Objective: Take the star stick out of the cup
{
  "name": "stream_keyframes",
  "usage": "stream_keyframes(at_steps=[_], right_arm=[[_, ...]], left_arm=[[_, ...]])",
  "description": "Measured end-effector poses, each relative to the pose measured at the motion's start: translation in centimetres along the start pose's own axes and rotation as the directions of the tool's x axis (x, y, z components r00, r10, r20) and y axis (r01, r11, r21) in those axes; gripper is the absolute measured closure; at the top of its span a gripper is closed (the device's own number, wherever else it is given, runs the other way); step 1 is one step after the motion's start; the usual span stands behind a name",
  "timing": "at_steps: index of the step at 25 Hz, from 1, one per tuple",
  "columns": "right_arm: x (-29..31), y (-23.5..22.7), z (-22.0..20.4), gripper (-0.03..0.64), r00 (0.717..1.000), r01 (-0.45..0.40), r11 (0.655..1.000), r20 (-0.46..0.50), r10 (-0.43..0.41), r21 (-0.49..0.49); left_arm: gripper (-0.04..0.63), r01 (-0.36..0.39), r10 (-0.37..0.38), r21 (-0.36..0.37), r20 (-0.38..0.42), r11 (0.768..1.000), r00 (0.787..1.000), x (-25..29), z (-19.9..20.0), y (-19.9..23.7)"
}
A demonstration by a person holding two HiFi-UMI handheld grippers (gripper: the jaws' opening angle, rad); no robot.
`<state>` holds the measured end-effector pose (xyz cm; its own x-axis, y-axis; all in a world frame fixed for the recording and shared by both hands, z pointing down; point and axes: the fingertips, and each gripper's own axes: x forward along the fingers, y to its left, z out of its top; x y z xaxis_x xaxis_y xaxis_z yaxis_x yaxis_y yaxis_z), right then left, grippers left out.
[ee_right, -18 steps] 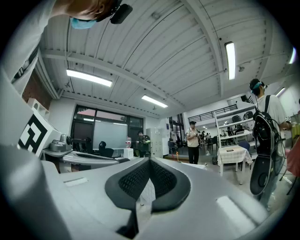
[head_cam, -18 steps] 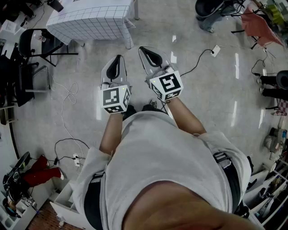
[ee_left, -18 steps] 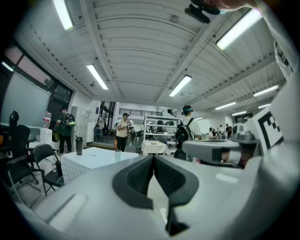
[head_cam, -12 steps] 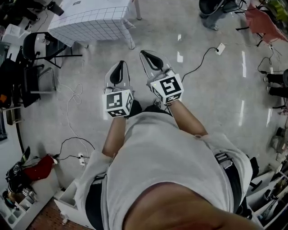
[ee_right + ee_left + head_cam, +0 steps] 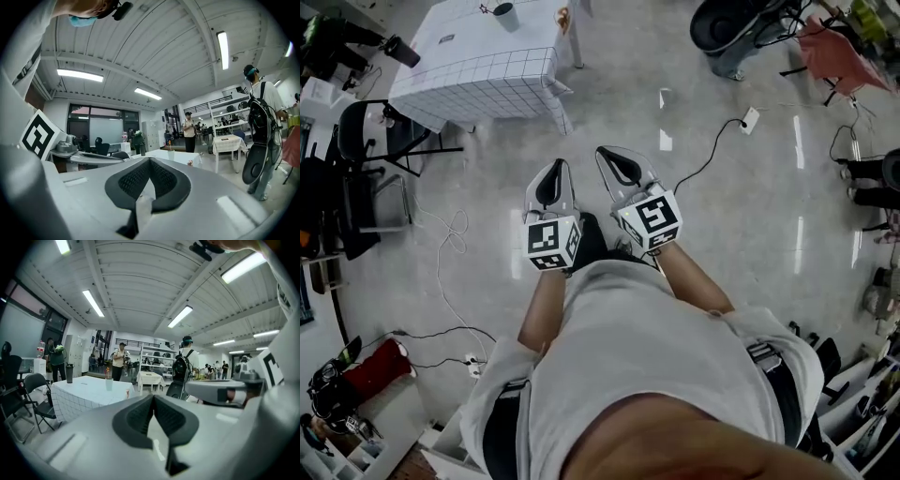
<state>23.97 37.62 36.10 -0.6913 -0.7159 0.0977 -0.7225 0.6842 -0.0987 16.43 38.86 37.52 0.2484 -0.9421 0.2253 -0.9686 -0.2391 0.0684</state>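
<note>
A pale cup (image 5: 504,16) with the star stick (image 5: 488,7) in it stands on the white grid-cloth table (image 5: 478,70) at the far top left of the head view. From the left gripper view the cup (image 5: 108,383) and its stick (image 5: 107,372) are small and far ahead; the right gripper view also has the cup (image 5: 171,155) far off. My left gripper (image 5: 554,174) and right gripper (image 5: 617,161) are held side by side over the floor in front of the person's body, well short of the table. Both are shut and hold nothing.
A black bottle (image 5: 69,373) stands on the table's far side. Dark chairs (image 5: 370,141) are left of the table. Cables (image 5: 717,127) and a power strip lie on the floor. Several people stand about, one with a backpack (image 5: 183,367) near a second table (image 5: 150,377).
The view has moved forward: the table is fuller in the frame and the cup on it now shows. Both grippers stay shut and side by side.
</note>
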Motion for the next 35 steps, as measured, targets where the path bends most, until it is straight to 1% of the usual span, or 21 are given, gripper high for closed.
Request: stream_keyframes(at_steps=[4,8,11,14,18,20,24,28,35], right_arm=[[4.8,-2.4,-0.4,0.617,0.999,0.009,1.000,-0.039,-0.010,-0.013],[11.9,-3.0,1.3,0.617,0.999,-0.013,1.000,-0.037,0.013,-0.023],[17.3,-2.9,2.9,0.617,0.999,-0.042,0.998,-0.030,0.041,-0.036],[21.9,-2.2,3.9,0.617,0.997,-0.064,0.996,-0.034,0.062,-0.055],[27.1,-0.9,4.0,0.617,0.995,-0.091,0.993,-0.044,0.088,-0.071],[28.8,-0.6,3.6,0.617,0.994,-0.095,0.993,-0.060,0.091,-0.072],[31.1,-1.2,3.3,0.617,0.992,-0.097,0.992,-0.083,0.090,-0.079],[33.7,-2.5,2.9,0.617,0.992,-0.094,0.993,-0.094,0.088,-0.065],[40.1,-5.4,3.3,0.617,0.988,-0.134,0.988,-0.086,0.128,-0.074]], left_arm=[[0.592,0.007,-0.006,-0.008,0.032,1.000,0.999,4.2,1.3,3.4],[0.592,-0.006,0.007,-0.024,0.045,1.000,0.999,8.1,3.2,9.2],[0.592,-0.019,0.020,-0.024,0.069,1.000,0.997,10.5,5.2,13.3],[0.592,-0.022,0.026,-0.041,0.084,0.999,0.996,12.1,6.5,17.0],[0.592,-0.008,0.012,-0.061,0.067,0.998,0.998,13.5,6.6,21.5],[0.592,-0.020,0.025,-0.073,0.060,0.997,0.998,14.0,6.6,23.5],[0.592,-0.041,0.046,-0.090,0.060,0.995,0.997,15.1,6.6,25.9],[0.592,-0.060,0.064,-0.102,0.044,0.993,0.997,16.7,6.0,27.7],[0.592,-0.096,0.099,-0.102,0.031,0.990,0.995,21.4,6.2,31.1]])
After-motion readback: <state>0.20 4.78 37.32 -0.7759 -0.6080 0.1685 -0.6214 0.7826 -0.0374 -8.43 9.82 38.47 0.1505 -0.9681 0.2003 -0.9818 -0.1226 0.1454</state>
